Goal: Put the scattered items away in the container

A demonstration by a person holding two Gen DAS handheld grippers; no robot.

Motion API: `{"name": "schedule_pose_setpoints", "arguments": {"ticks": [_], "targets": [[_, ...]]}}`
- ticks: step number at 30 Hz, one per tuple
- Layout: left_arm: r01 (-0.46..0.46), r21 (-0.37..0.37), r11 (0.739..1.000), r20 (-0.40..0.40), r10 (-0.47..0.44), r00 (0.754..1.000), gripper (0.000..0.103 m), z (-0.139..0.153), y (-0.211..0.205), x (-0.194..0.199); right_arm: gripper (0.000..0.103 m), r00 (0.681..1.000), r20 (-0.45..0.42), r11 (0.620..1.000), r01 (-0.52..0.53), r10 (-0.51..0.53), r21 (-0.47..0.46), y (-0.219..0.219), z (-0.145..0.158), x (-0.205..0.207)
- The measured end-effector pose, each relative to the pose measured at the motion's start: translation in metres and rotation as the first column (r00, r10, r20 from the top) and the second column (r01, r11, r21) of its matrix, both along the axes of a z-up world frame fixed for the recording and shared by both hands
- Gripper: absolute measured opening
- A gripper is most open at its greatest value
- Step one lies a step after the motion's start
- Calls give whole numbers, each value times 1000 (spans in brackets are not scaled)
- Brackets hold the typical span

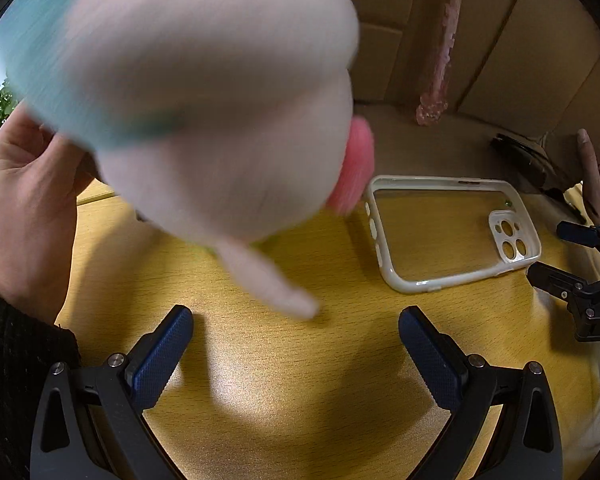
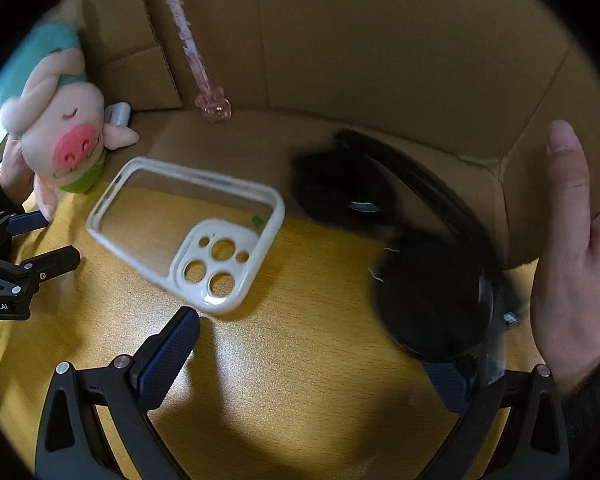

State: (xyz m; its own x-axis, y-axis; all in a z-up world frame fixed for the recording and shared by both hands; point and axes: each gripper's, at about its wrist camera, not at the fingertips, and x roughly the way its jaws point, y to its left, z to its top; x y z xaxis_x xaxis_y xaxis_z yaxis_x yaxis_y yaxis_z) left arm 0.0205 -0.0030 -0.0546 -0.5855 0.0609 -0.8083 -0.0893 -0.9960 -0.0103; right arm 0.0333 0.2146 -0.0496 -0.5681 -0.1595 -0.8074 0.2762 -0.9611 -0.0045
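Cardboard box (image 2: 380, 60): container, open side facing the table (image 2: 300, 380).
Headphones (image 2: 420, 280): black, at the box mouth.
Plush pig (image 2: 64, 128): held in a bare hand (image 1: 24, 216) at the left, blurred; may drop short of the box.
Phone case (image 2: 188, 236): flat on the table; thin rim, likely slips.
Left gripper (image 1: 296, 344): spread, empty, low.
Right gripper (image 2: 316, 356): spread, empty.
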Motion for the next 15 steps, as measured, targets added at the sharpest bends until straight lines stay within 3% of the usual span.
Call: {"name": "schedule_pose_setpoints", "arguments": {"ticks": [15], "targets": [[1, -1, 1000, 0, -1, 1000, 103, 1, 0, 2, 103, 1000, 0, 1000, 0, 0, 0, 1, -3, 2]]}}
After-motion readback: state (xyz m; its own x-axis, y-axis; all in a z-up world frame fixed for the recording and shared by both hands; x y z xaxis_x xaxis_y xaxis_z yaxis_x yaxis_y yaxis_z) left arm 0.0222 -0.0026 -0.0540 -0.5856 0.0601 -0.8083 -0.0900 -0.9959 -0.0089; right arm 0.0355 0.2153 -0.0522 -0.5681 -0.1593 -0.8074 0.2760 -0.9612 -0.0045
